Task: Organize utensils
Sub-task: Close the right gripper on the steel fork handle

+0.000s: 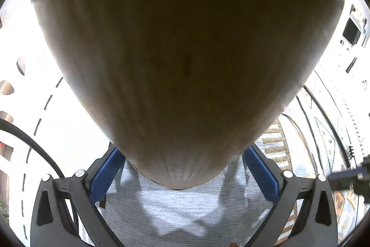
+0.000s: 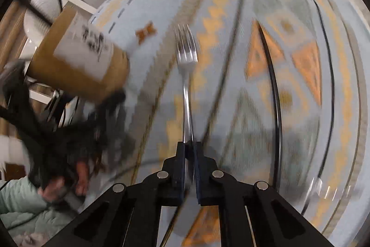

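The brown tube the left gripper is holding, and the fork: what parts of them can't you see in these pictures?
- Left wrist view: the brown tube fills the lens, hiding its top, any opening and most of the table.
- Right wrist view: the tube's label print is too blurred to read.
- Right wrist view: the fork's handle end is hidden between the right gripper's shut fingers.
- Right wrist view: shiny objects at lower right are too blurred to identify.

The table is covered by a pale blue woven cloth (image 2: 231, 15) patterned with orange and tan diamonds, zigzags and dark curved lines. The same cloth (image 1: 175, 212) is seen in the left wrist view. A blurred shiny object (image 2: 328, 191) is seen lying on it at the lower right.
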The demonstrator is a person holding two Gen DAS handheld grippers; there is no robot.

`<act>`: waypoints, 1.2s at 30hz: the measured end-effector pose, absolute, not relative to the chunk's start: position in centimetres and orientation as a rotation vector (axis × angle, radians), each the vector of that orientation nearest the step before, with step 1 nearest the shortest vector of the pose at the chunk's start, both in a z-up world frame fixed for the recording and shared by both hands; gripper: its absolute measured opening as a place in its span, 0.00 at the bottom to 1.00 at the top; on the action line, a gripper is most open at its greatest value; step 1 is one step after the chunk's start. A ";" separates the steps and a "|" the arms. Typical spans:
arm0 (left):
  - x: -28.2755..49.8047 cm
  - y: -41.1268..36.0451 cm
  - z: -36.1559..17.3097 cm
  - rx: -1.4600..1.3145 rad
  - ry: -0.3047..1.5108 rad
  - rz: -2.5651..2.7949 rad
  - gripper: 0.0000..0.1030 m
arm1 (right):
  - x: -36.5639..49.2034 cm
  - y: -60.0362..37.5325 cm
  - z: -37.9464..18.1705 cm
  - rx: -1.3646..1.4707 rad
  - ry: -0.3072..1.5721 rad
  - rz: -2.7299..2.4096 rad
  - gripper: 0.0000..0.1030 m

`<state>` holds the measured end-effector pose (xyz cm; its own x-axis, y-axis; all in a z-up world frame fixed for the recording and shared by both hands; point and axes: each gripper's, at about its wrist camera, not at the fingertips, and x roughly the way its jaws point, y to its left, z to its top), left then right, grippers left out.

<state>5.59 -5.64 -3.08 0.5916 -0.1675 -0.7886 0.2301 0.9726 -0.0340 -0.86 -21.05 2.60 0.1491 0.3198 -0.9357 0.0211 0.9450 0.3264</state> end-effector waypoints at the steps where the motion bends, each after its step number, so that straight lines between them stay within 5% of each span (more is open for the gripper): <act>1: 5.6 -5.6 -3.1 0.074 0.909 -0.231 1.00 | -1.5 -21.1 2.6 0.310 1.423 0.211 0.07; 7: 5.6 -5.6 -3.1 0.075 0.909 -0.231 1.00 | 0.4 -22.0 3.9 0.376 1.358 0.199 0.11; 9: 5.6 -5.6 -3.1 0.074 0.909 -0.231 1.00 | 2.3 -21.9 4.0 0.372 1.339 0.218 0.26; 10: 5.6 -5.7 -3.1 0.074 0.909 -0.231 1.00 | 3.1 -21.9 3.9 0.369 1.333 0.215 0.45; 11: 5.6 -5.7 -3.1 0.075 0.909 -0.231 1.00 | 4.0 -21.7 3.9 0.363 1.322 0.211 0.53; 13: 5.6 -5.6 -3.1 0.075 0.909 -0.231 1.00 | 5.8 -21.2 3.2 0.350 1.325 0.212 0.49; 14: 5.6 -5.6 -3.1 0.075 0.909 -0.231 1.00 | 6.3 -21.0 2.6 0.336 1.342 0.202 0.35; 19: 5.6 -5.6 -3.1 0.075 0.909 -0.231 1.00 | 6.6 -18.8 2.0 0.149 1.320 0.140 0.07; 36: 5.6 -5.5 -3.0 0.075 0.909 -0.230 1.00 | 5.2 -17.6 1.1 0.116 1.507 0.032 0.05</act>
<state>5.63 -5.46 -3.00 0.5921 -0.1662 -0.7885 0.2294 0.9728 -0.0328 5.24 -17.56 1.06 0.0645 0.0926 -0.9936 0.0509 0.9941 0.0959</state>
